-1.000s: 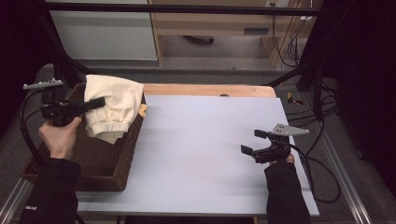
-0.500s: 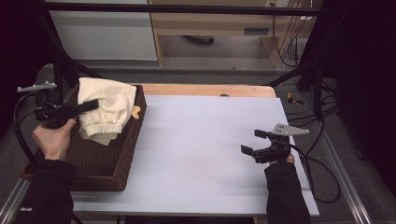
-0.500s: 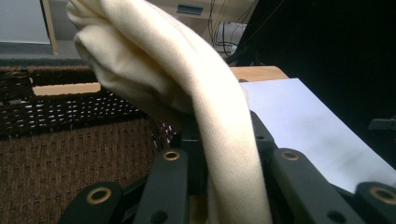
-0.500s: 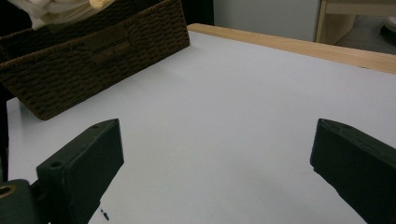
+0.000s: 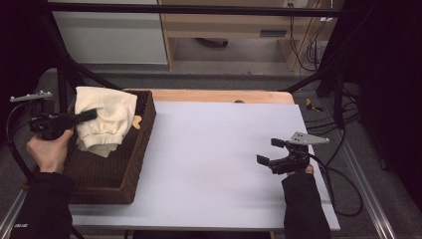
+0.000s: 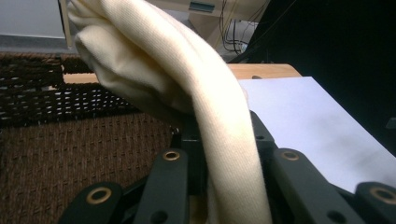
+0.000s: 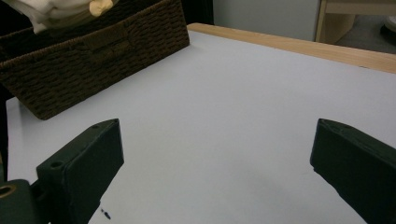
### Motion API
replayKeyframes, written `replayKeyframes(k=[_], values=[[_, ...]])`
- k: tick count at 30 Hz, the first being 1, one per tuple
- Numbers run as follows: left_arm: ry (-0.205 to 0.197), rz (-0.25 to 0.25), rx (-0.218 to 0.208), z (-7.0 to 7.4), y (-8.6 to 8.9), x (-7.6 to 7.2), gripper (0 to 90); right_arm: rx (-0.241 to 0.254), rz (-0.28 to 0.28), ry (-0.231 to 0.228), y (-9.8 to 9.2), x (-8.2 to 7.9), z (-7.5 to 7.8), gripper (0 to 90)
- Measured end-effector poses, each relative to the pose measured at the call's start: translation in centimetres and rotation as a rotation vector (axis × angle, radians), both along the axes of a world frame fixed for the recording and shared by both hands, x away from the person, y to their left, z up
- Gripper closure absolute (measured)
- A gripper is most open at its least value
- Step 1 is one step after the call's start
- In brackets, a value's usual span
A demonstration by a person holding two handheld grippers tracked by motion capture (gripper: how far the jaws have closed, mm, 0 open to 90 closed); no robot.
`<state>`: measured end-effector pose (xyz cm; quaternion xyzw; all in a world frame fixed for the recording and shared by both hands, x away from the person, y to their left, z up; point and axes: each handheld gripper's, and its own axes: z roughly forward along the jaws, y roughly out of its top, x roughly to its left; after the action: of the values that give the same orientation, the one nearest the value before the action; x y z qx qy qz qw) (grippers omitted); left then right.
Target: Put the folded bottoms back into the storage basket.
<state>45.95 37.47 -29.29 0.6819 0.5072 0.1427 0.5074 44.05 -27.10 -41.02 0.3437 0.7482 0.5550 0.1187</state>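
While clamped in the left gripper (image 5: 89,115), the cloth (image 5: 104,119) hangs bunched over the basket (image 5: 107,181), directly above its floor; right gripper (image 5: 271,152), jaws apart, idles well away on the table (image 5: 214,149).

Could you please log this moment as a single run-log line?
left gripper: shut on cream garment | garment: held over wicker basket | right gripper: open, over white table
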Motion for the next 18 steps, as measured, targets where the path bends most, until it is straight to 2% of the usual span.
replayKeyframes(k=[9,14,18], values=[[0.024,0.019,0.014,-0.9,0.8,0.0,73.9,0.000,0.000,0.000,0.0,0.0,0.0,3.0],[0.046,0.035,0.036,-1.8,1.2,0.1,73.9,0.002,-0.001,0.000,0.0,0.0,0.0,3.0],[0.063,0.045,0.037,-2.5,1.6,0.1,73.9,0.001,-0.002,0.000,0.0,0.0,0.0,3.0]])
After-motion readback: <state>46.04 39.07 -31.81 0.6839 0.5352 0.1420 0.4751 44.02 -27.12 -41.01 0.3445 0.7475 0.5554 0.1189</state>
